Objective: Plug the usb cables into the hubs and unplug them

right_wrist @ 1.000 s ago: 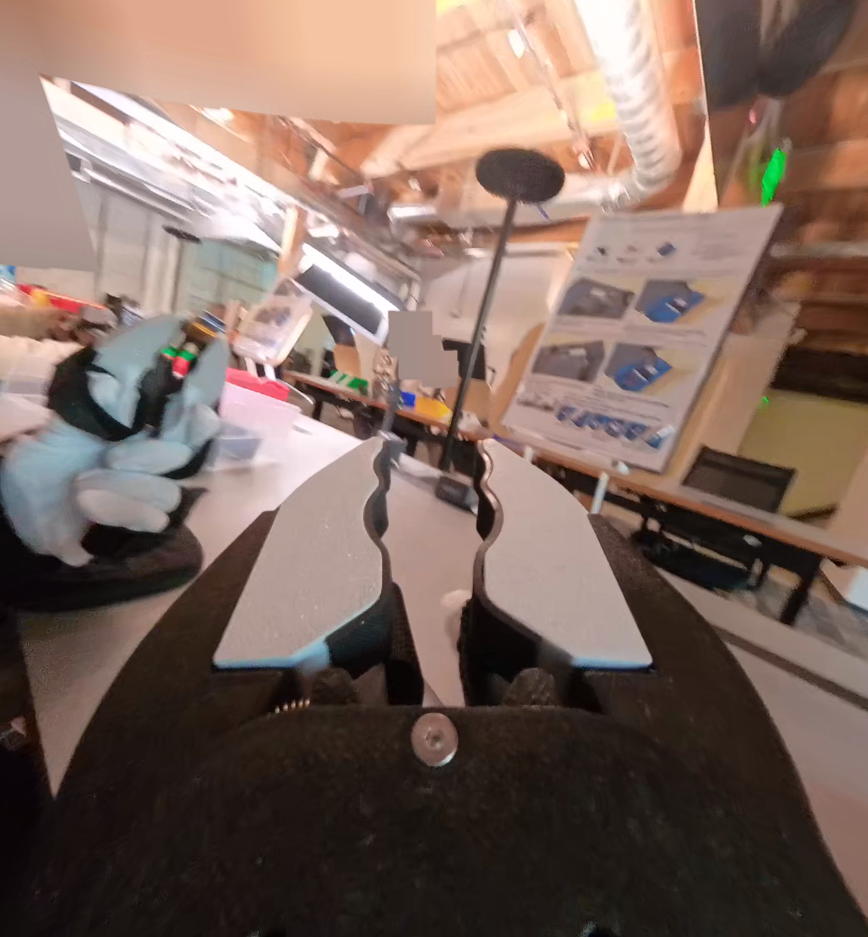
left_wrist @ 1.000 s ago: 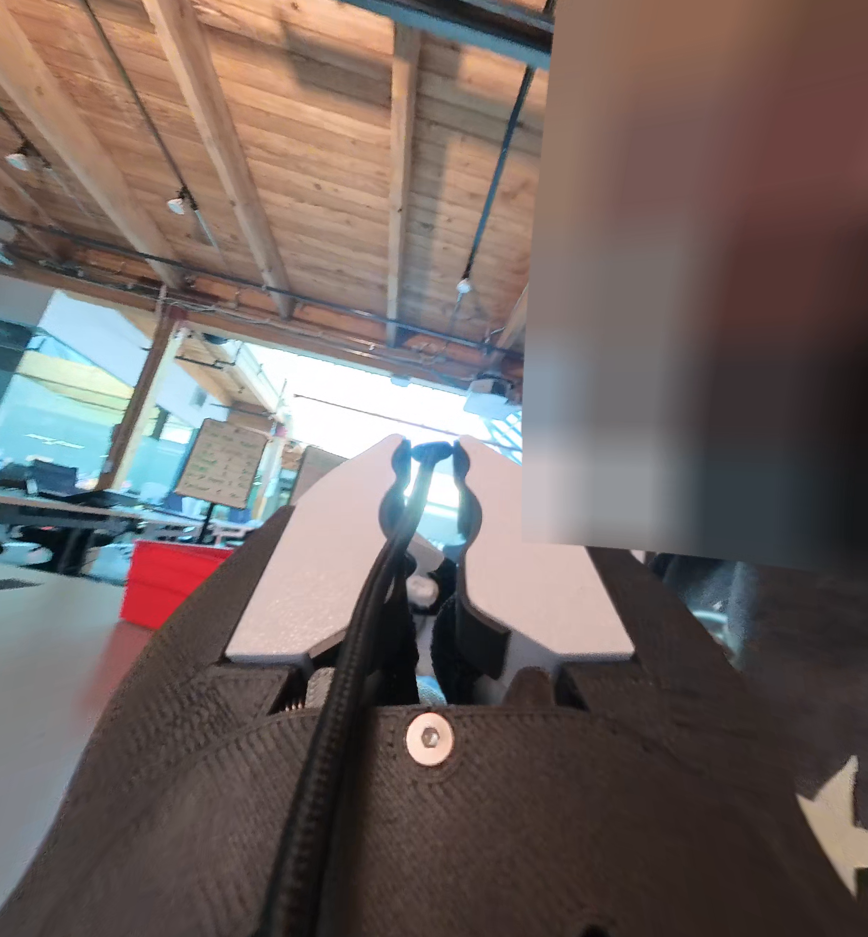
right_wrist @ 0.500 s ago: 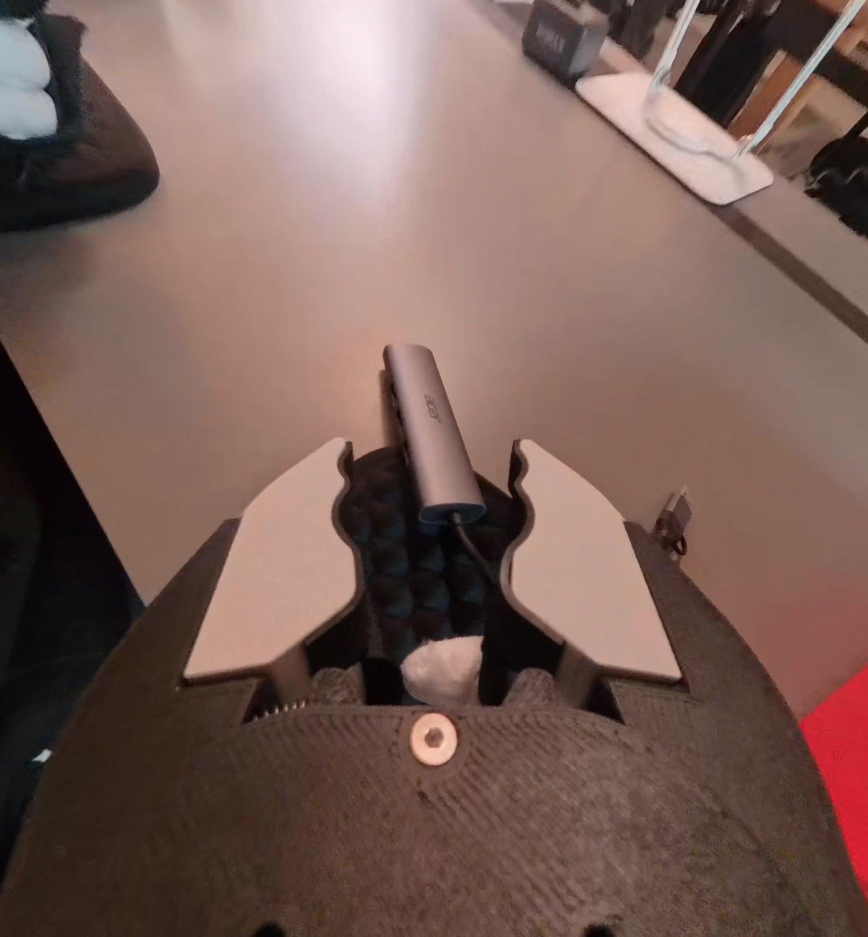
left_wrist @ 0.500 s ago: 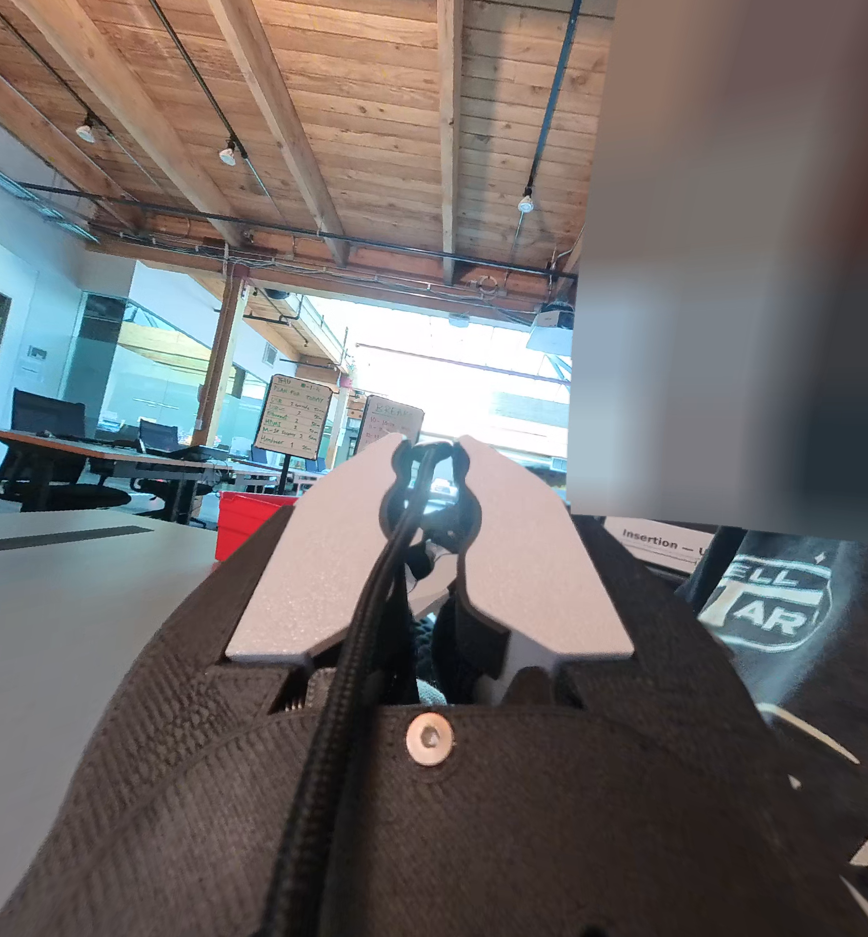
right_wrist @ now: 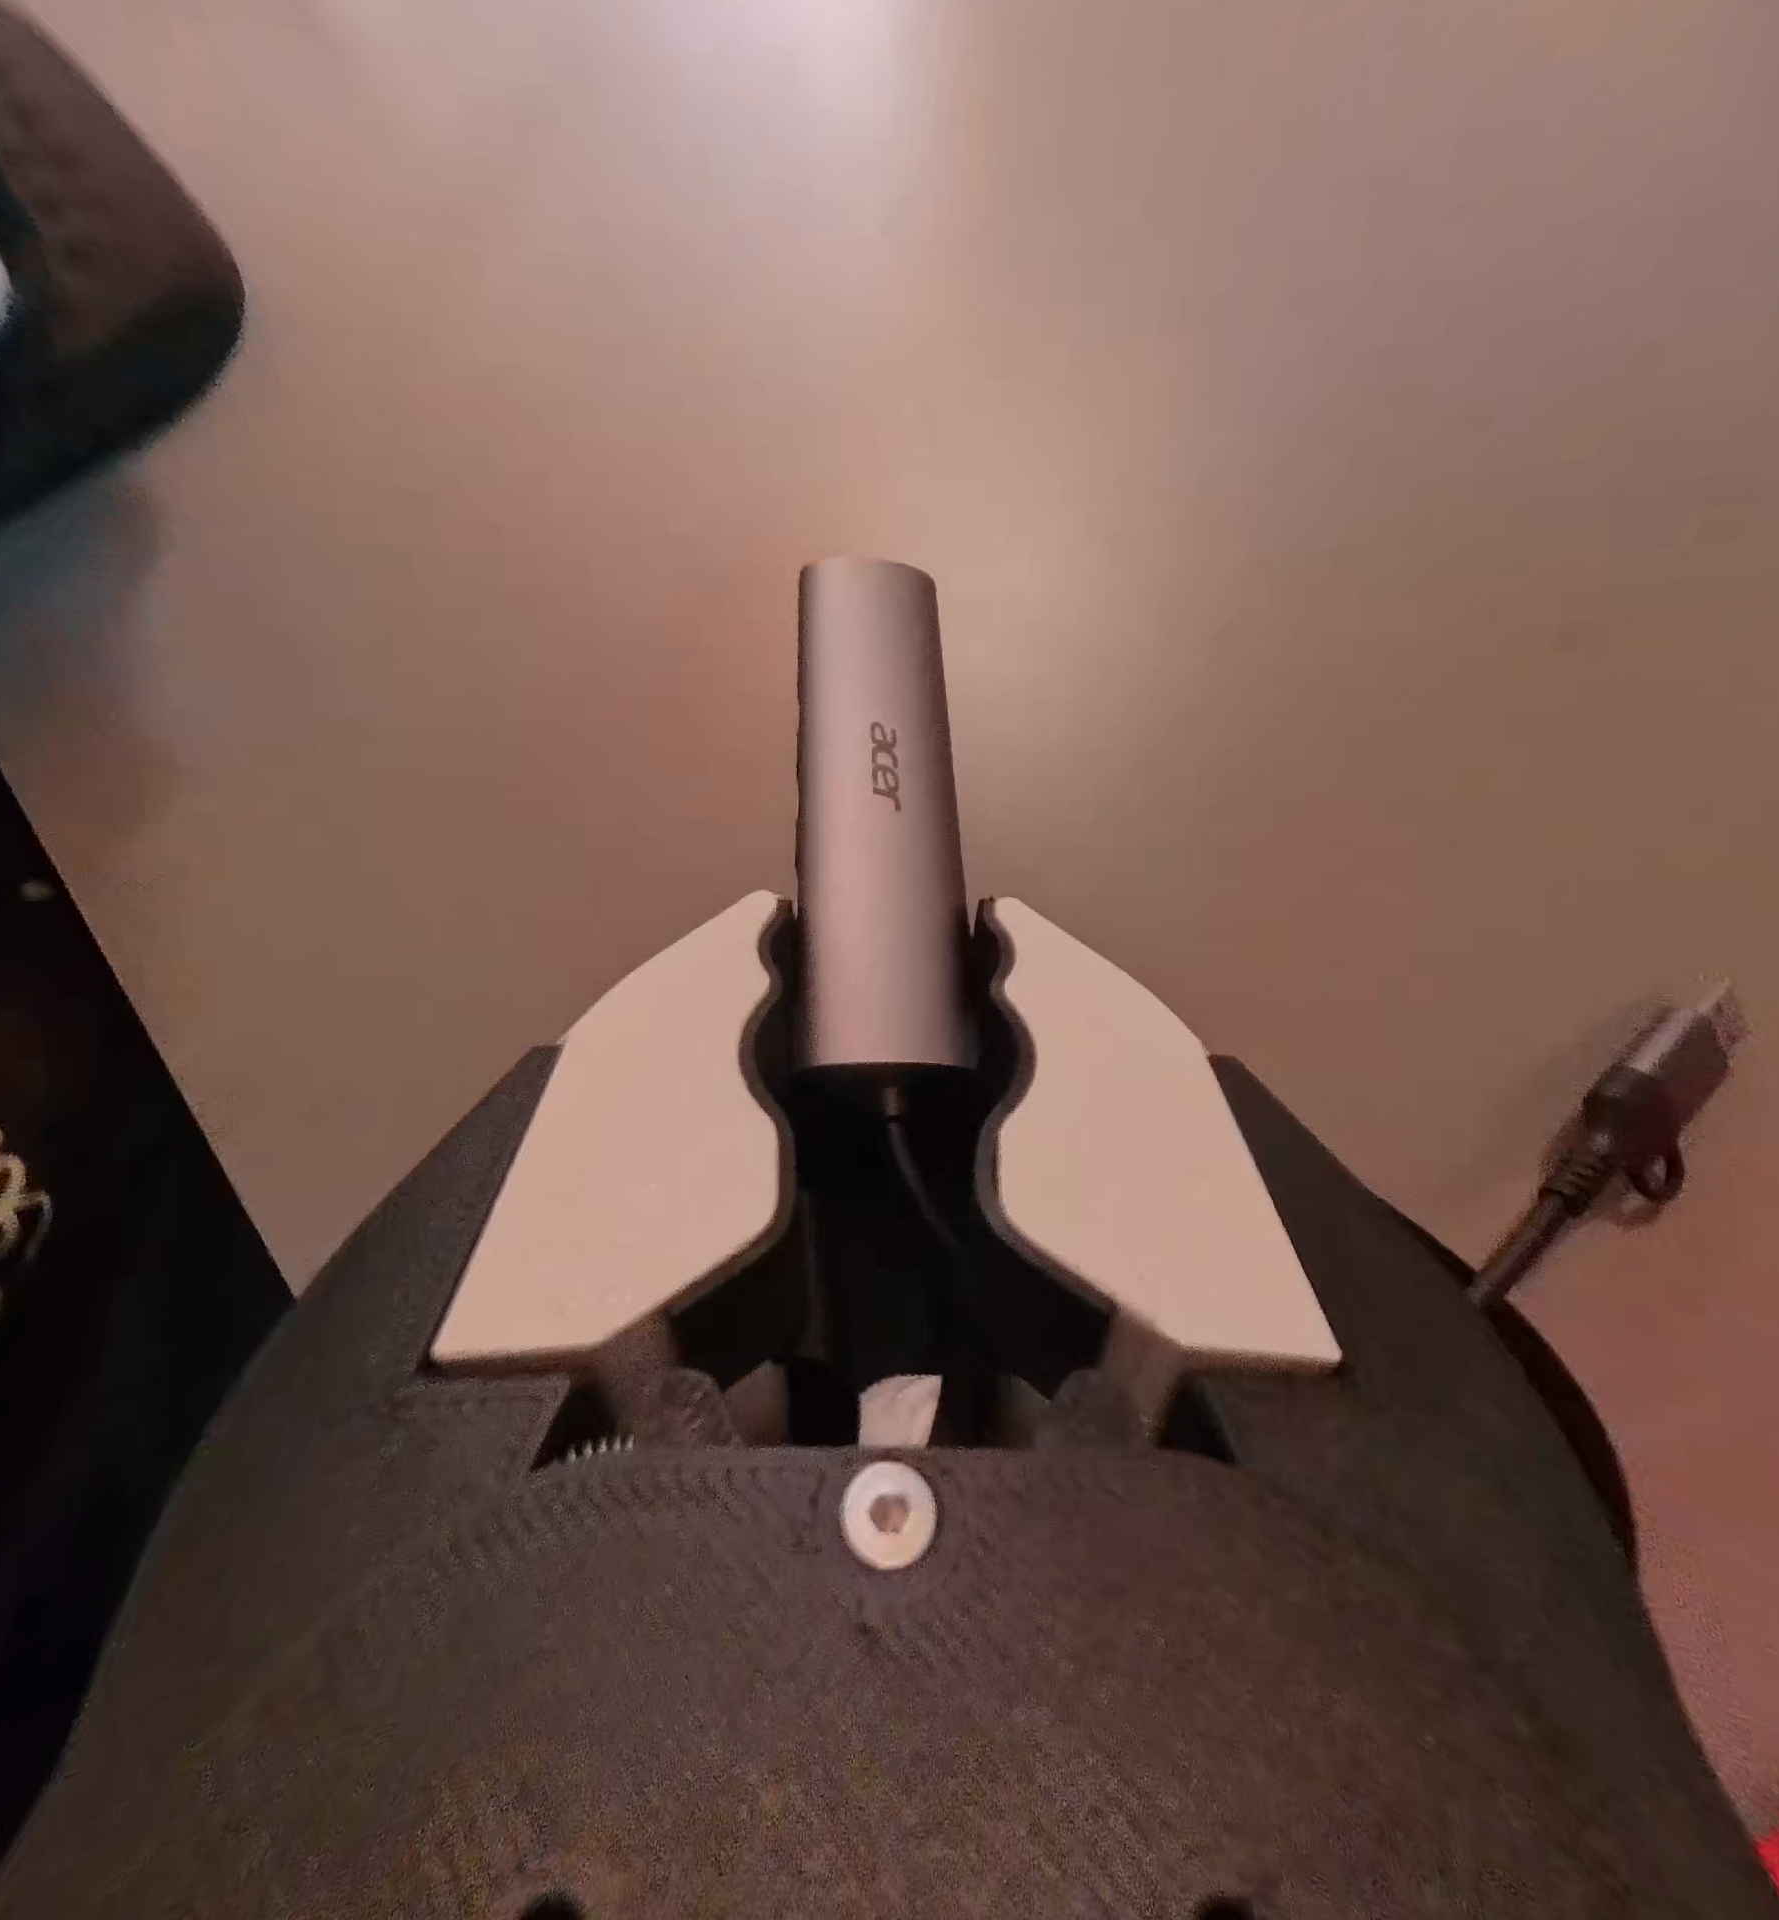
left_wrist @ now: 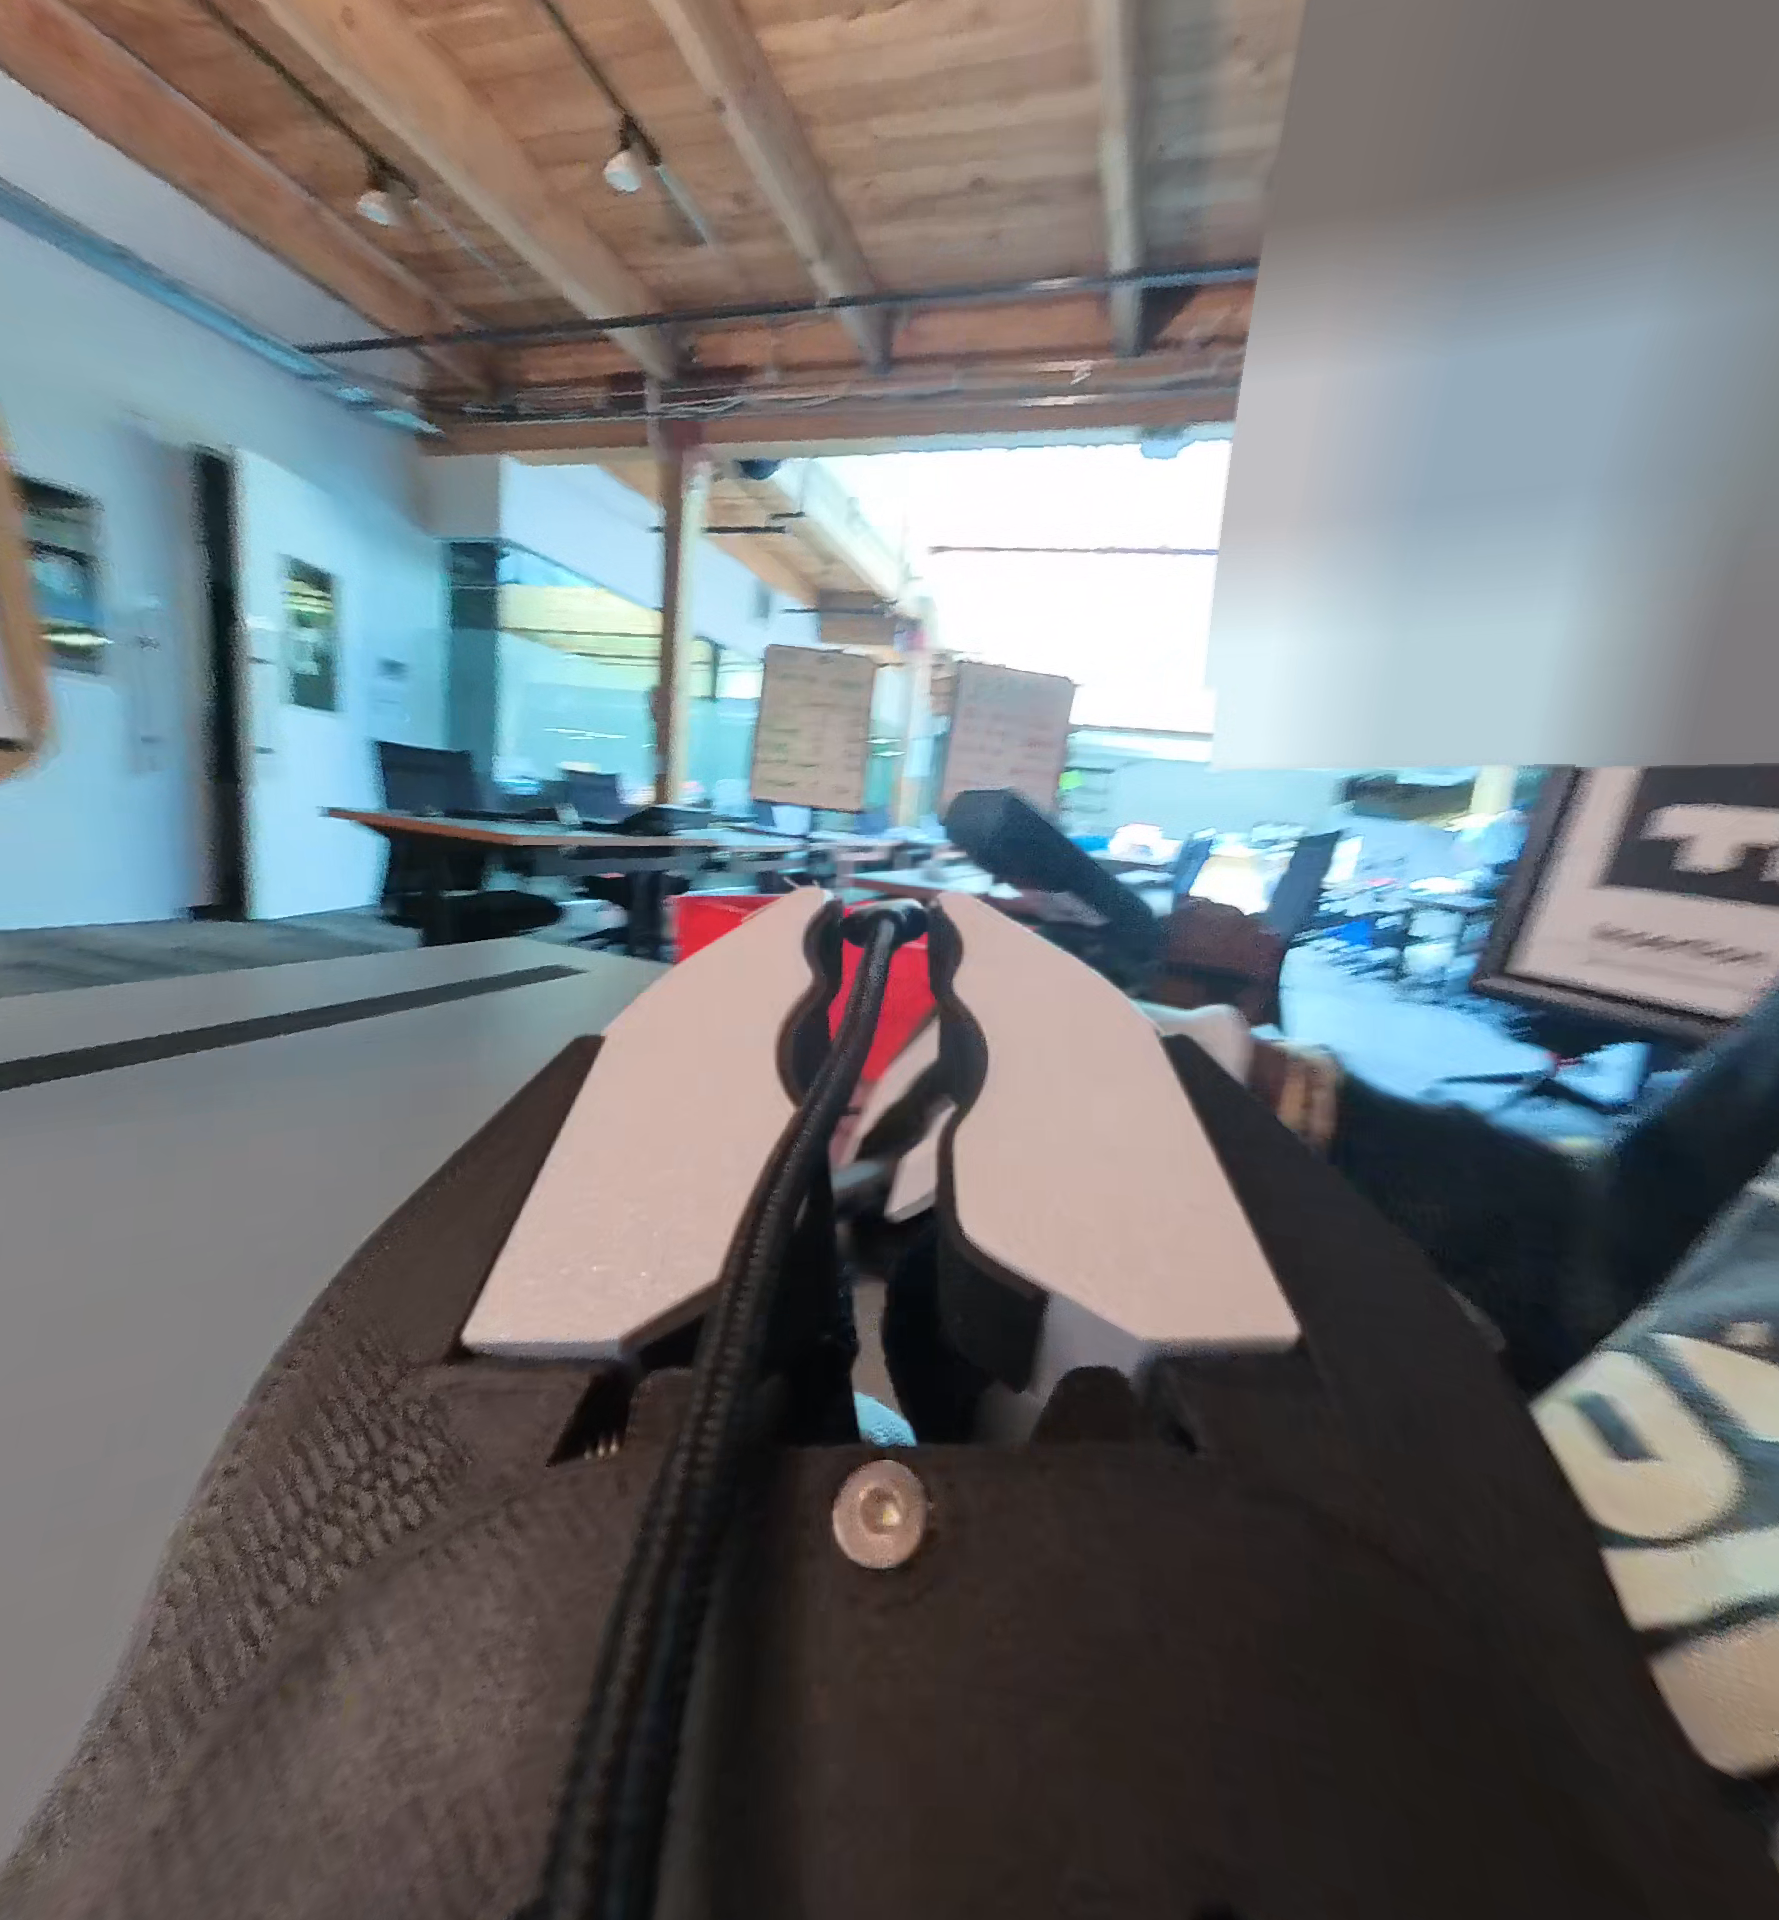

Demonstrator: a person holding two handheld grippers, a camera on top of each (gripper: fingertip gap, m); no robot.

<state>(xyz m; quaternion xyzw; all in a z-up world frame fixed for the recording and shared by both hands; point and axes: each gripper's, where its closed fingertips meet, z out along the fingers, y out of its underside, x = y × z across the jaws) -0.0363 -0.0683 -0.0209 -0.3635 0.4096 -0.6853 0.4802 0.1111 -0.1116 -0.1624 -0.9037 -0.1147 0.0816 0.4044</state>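
My left gripper (left_wrist: 880,916) is shut on a black braided USB cable (left_wrist: 750,1278). The cable runs from the fingertips back over the gripper body, and its plug end is hidden. The gripper is held level above the grey table (left_wrist: 137,1164). My right gripper (right_wrist: 882,906) points down at the table (right_wrist: 1280,468), and its fingers press both sides of a grey stick-shaped USB hub (right_wrist: 869,790). The hub's far half sticks out past the fingertips. The hub's own black lead and plug (right_wrist: 1633,1101) lie on the table to the right.
The left gripper's black body with a white-gloved hand (right_wrist: 64,301) shows at the top left of the right wrist view. A red bin (left_wrist: 900,1003) stands beyond the left fingertips. A person's dark printed shirt (left_wrist: 1716,1455) is close on the right. The table edge (right_wrist: 64,914) runs along the left. Left tips to right tips: about 20 cm.
My right gripper tilted down from the room to the table, moved over the hub and closed on its sides. My left gripper tilted down and turned, still holding the cable.
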